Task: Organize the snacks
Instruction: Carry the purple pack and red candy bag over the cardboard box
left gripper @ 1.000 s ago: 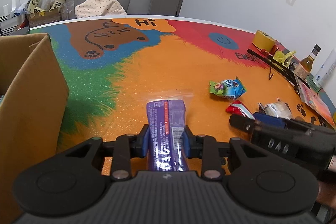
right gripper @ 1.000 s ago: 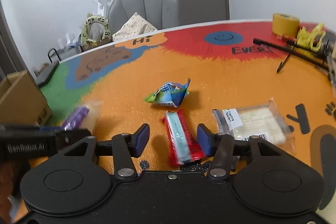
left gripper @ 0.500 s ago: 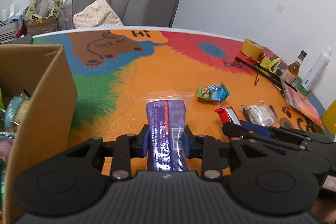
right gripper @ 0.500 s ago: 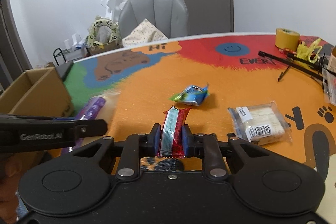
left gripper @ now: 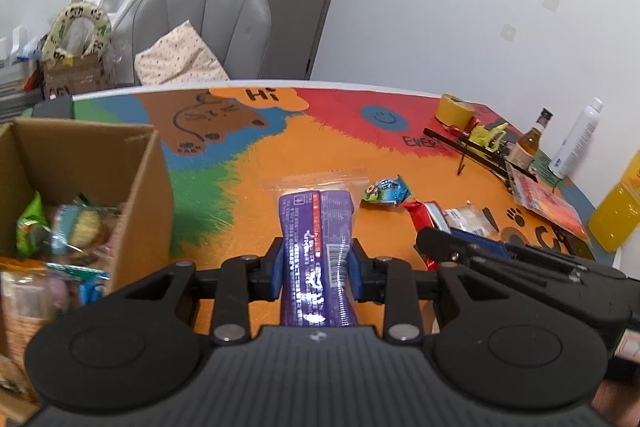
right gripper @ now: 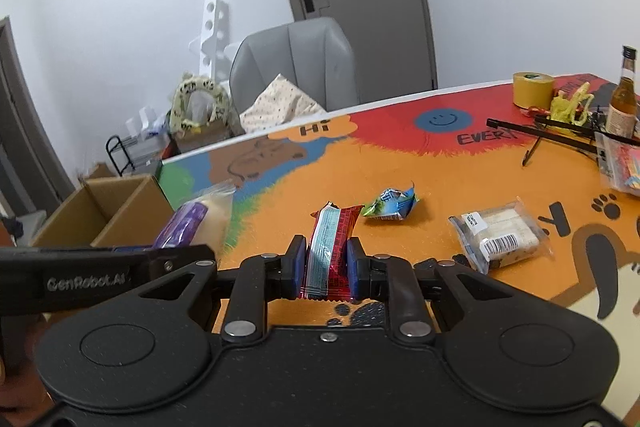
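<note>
Left gripper (left gripper: 316, 269) clamped on purple packet (left gripper: 316, 227), lifted off desk (left gripper: 248, 195) beside cardboard box (left gripper: 136, 187). Right gripper (right gripper: 323, 267) clamped on red snack bar (right gripper: 330, 247), above desk; green-blue packet (right gripper: 390, 205) lies just beyond.

Box (left gripper: 132, 187) at the table's (left gripper: 248, 211) left edge, full of packets. Right of it, a long packet (left gripper: 316, 223) raised above the table; further right, a small bag (left gripper: 386, 191), then a wrapped bar (right gripper: 329, 247) and a clear pack (right gripper: 498, 239). Along the far right edge: tape roll (left gripper: 454, 109), bottle (left gripper: 532, 141), spray can (left gripper: 576, 139). Chair (left gripper: 208, 27) behind the table.
</note>
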A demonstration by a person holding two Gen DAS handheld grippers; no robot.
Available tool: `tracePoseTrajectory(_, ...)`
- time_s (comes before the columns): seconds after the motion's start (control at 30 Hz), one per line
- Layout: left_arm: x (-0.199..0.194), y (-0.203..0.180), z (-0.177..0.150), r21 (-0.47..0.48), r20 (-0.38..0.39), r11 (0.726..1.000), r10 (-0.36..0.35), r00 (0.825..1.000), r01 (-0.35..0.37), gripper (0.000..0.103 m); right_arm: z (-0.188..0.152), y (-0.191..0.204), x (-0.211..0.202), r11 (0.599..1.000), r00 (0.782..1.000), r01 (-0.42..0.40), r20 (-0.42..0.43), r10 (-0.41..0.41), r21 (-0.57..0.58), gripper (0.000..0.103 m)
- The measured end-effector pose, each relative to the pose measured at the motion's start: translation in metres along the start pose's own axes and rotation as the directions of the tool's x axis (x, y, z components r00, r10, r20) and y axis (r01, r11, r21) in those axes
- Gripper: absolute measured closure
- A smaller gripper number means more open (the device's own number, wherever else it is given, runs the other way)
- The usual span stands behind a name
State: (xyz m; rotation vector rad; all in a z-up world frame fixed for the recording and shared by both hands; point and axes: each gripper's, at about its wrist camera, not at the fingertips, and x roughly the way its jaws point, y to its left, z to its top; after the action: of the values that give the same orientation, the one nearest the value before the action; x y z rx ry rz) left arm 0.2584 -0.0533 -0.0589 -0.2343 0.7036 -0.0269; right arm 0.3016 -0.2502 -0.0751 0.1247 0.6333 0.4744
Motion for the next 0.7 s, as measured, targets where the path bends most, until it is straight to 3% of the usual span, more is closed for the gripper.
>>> tracePoseTrajectory(0.7,-0.049,0.028,0.013,0.048,0.068,0.997,-0.059,0.996,0.056,0.073,0.001,0.049,-0.032,0.998,0.995,0.065,0.08,-0.066,0.016,0.083)
